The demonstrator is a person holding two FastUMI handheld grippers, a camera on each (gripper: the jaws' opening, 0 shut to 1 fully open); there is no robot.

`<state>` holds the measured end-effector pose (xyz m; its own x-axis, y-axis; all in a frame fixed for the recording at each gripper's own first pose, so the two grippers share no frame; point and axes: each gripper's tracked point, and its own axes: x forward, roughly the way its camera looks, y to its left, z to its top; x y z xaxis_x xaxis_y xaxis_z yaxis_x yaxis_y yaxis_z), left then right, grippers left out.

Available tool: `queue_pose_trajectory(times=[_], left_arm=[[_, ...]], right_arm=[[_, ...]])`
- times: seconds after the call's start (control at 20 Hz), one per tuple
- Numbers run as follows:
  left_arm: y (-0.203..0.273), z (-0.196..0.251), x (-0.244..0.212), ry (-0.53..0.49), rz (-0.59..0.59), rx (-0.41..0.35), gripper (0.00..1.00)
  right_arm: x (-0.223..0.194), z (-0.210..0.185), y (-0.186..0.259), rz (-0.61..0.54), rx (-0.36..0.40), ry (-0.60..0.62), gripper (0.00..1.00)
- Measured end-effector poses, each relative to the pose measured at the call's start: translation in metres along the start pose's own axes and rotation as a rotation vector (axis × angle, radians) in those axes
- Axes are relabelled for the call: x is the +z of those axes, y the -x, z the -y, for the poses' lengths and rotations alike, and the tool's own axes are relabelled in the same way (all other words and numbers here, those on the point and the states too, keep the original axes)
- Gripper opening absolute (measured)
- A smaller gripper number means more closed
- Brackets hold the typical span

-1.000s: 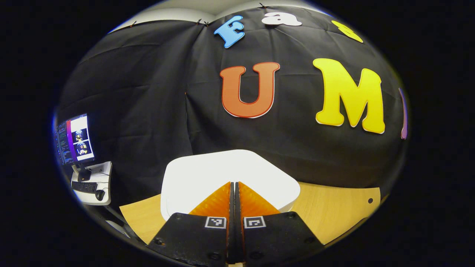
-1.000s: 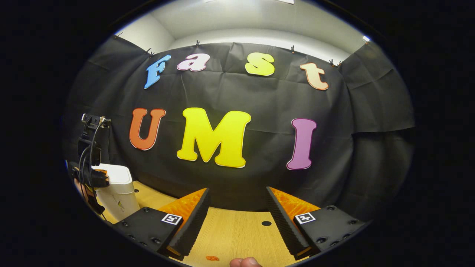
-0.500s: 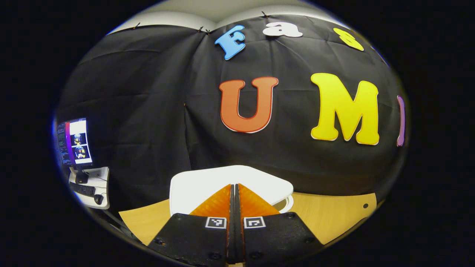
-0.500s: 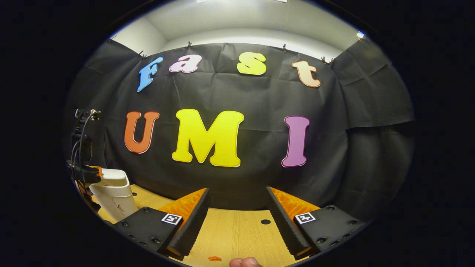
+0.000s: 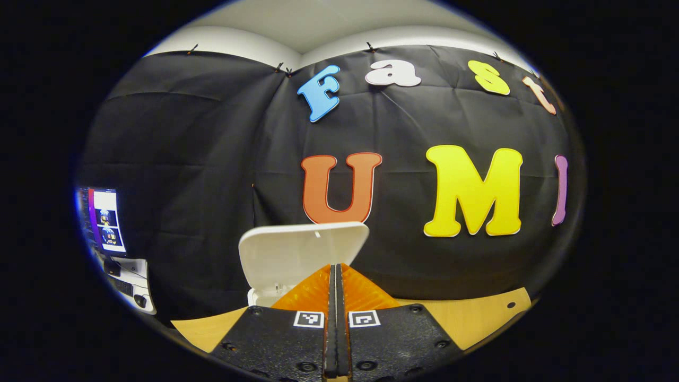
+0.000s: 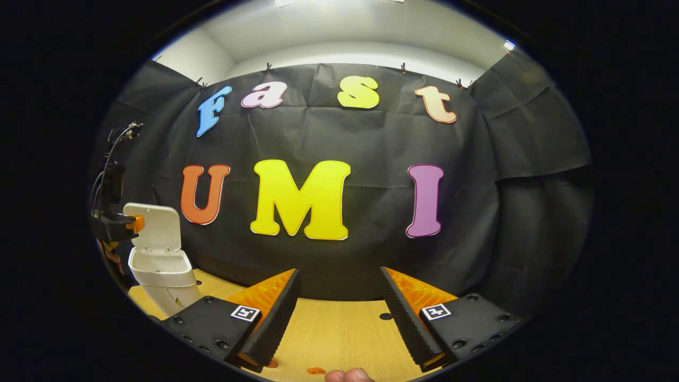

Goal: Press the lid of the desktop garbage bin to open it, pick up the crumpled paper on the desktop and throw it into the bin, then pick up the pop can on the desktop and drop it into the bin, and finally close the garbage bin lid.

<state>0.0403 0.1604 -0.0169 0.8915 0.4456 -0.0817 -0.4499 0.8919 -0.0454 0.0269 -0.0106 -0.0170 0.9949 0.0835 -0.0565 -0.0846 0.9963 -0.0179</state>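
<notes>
Sprung upright since before — lid (image 5: 302, 249); bin (image 6: 159, 270) far left of splayed right gripper (image 6: 339, 313), just ahead of clenched, empty left gripper (image 5: 335, 289).

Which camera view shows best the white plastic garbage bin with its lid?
The right gripper view: the white plastic garbage bin shows whole, lid raised. The left gripper view shows the lid's underside and a bit of rim.

The right gripper (image 6: 339, 313) hangs with its jaws spread over the wooden desktop (image 6: 339, 334). Far left, the white garbage bin (image 6: 159, 276) stands with its lid (image 6: 154, 228) upright, the left gripper (image 6: 119, 225) beside it.
</notes>
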Motion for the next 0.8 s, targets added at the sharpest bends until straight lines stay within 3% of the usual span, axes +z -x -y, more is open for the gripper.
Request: queue_pose_trajectory(times=[0.1, 0.15, 0.2, 0.25, 0.35, 0.4, 0.45, 0.6, 0.8], left_arm=[[0.01, 0.007, 0.003, 0.025, 0.017, -0.039, 0.02], [0.014, 0.012, 0.004, 0.026, 0.026, -0.066, 0.14], [0.019, 0.016, 0.005, 0.016, 0.035, -0.088, 0.19], [0.023, 0.019, 0.005, 0.003, 0.045, -0.114, 0.38], [0.032, 0.031, 0.002, -0.014, 0.044, -0.165, 0.59], [0.036, 0.037, 0.0, -0.015, 0.042, -0.191, 0.58], [0.04, 0.043, -0.002, -0.012, 0.046, -0.216, 0.64], [0.048, 0.056, -0.014, -0.036, 0.037, -0.27, 0.97], [0.07, 0.065, -0.026, -0.06, 0.017, -0.32, 0.99]], right_arm=[[-0.004, -0.002, 0.002, -0.006, 0.022, 0.001, 0.94], [-0.009, -0.002, 0.003, -0.012, 0.027, 0.003, 0.94], [-0.013, -0.002, 0.004, -0.021, 0.028, 0.003, 0.93], [-0.017, -0.001, 0.005, -0.031, 0.03, 0.0, 0.93], [-0.026, -0.001, 0.007, -0.049, 0.033, -0.008, 0.93], [-0.03, 0.0, 0.008, -0.058, 0.037, -0.007, 0.94], [-0.034, 0.0, 0.009, -0.067, 0.041, -0.006, 0.94], [-0.05, 0.009, 0.013, -0.104, 0.044, -0.013, 0.94], [-0.077, 0.015, 0.016, -0.171, 0.086, 0.006, 0.93]])
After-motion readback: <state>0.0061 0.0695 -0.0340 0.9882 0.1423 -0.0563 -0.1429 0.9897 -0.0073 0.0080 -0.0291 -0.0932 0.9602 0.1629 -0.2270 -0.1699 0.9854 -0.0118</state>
